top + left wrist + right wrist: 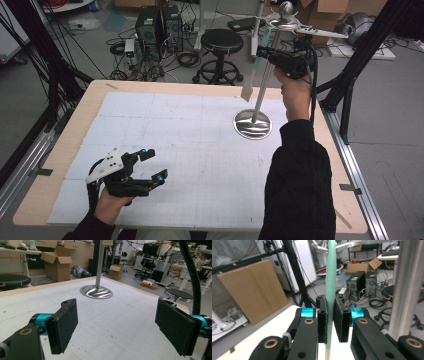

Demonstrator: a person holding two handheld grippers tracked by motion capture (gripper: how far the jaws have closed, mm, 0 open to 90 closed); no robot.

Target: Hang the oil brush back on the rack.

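The pale green spatula (256, 65) is hanging beside the pole of the metal stand (253, 123), its flat end clear of the stand's round base. Your right tongs (330, 321) are pinching its handle high up near the stand's arm. Your left tongs (152, 164) are hovering wide apart over the worktop (200, 165), well away from the stand.
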